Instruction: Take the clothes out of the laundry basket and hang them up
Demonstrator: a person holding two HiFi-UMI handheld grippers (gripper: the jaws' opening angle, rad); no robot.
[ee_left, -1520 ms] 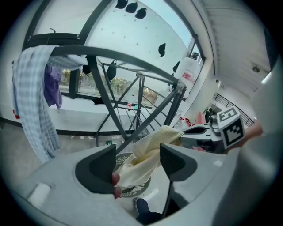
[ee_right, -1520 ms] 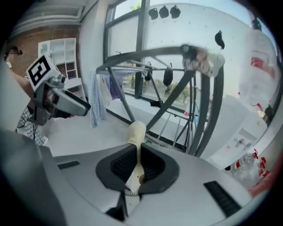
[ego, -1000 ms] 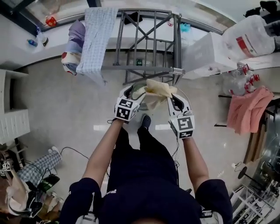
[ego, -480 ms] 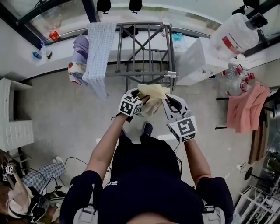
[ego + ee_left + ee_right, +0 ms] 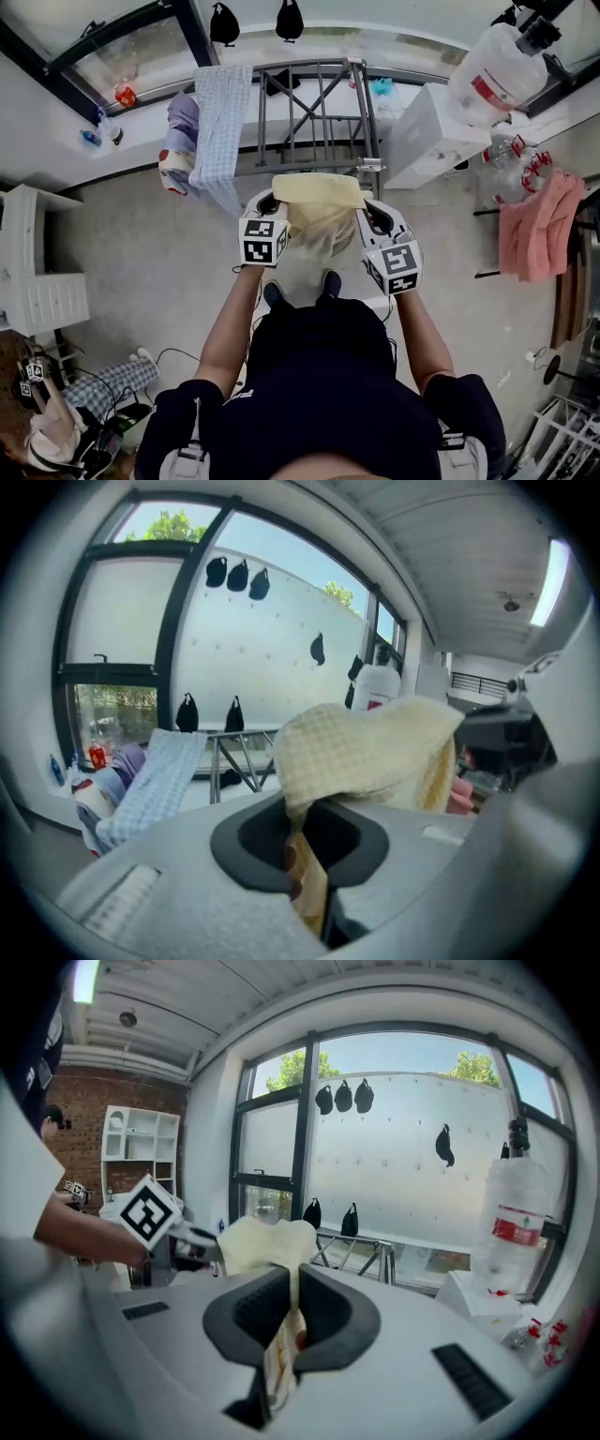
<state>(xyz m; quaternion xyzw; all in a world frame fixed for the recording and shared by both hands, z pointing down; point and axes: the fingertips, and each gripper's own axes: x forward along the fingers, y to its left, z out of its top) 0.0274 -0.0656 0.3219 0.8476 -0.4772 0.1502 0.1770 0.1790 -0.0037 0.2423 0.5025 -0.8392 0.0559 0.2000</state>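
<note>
Your left gripper (image 5: 270, 208) has just been closing, and it now pinches the left corner of the cloth (image 5: 316, 192). In the left gripper view the yellow waffle fabric (image 5: 361, 752) is squeezed down between the pads, where half a second back those jaws were spread wide beside a bunched-up bundle. Your right gripper (image 5: 373, 217) is pressed together on the other corner, as it was before, with a strip of fabric (image 5: 267, 1241) trailing down through its jaws.

So the cloth is no longer a crumpled lump hanging from one side. Its top edge now runs straight between your two grippers and the rest hangs below, above your feet. Both grippers have also come up, and the cloth sits just short of the near end of the rack (image 5: 319, 112).

By my reading, lifting this piece out is done and it is opened up ready to drape. What remains is to carry it forward over a free rail (the bars right of the checked cloth (image 5: 220, 122) look bare). Both grips are narrow corner pinches, so keep the pull even, or a corner may slip.
</note>
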